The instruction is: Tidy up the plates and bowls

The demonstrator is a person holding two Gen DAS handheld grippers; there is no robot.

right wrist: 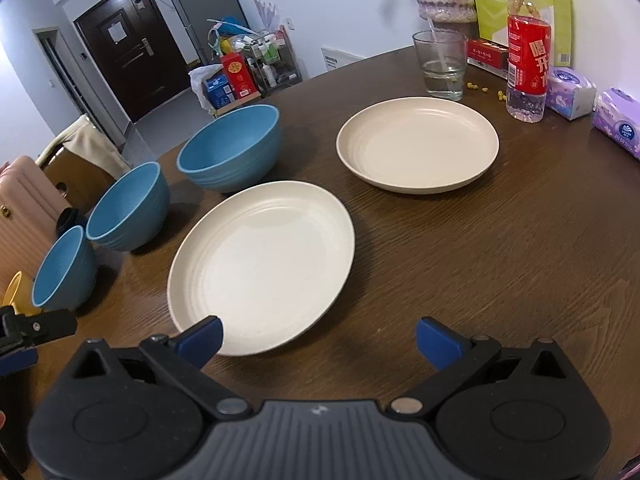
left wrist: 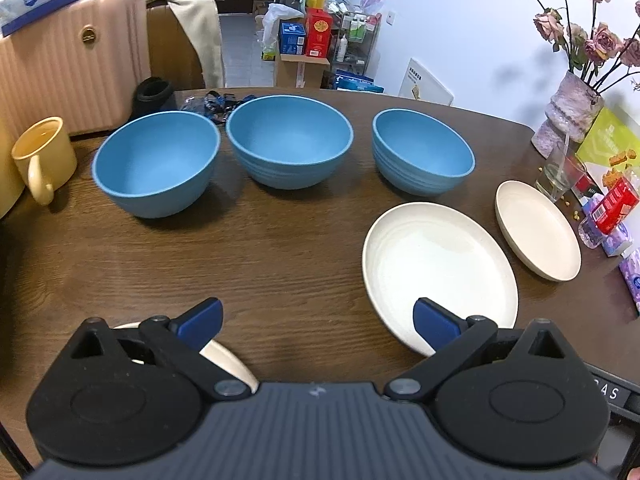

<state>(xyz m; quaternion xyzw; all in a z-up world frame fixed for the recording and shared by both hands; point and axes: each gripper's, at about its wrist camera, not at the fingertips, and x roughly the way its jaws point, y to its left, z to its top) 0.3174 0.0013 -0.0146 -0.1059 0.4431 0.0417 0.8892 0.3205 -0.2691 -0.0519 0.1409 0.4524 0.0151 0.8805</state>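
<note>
Three blue bowls stand in a row across the brown table [left wrist: 280, 248]: left bowl [left wrist: 156, 164], middle bowl [left wrist: 289, 144], right bowl [left wrist: 422, 150]. A cream plate [left wrist: 438, 268] lies in front of the right bowl, a second cream plate [left wrist: 536, 230] beside it. A third cream plate [left wrist: 230, 360] is partly hidden under my left gripper [left wrist: 318, 324], which is open and holds nothing. In the right wrist view my right gripper [right wrist: 318, 338] is open at the near rim of the nearer plate [right wrist: 262, 268]; the farther plate [right wrist: 418, 144] and the bowls [right wrist: 230, 148] lie beyond.
A yellow mug [left wrist: 42, 158] and a pink suitcase [left wrist: 72, 60] sit at the left. At the right stand a vase of dried flowers [left wrist: 572, 108], a glass [right wrist: 440, 64], a red-labelled bottle [right wrist: 528, 52], tissue packs [right wrist: 570, 90] and snack packets. The left gripper's tip [right wrist: 36, 328] shows at the right view's left edge.
</note>
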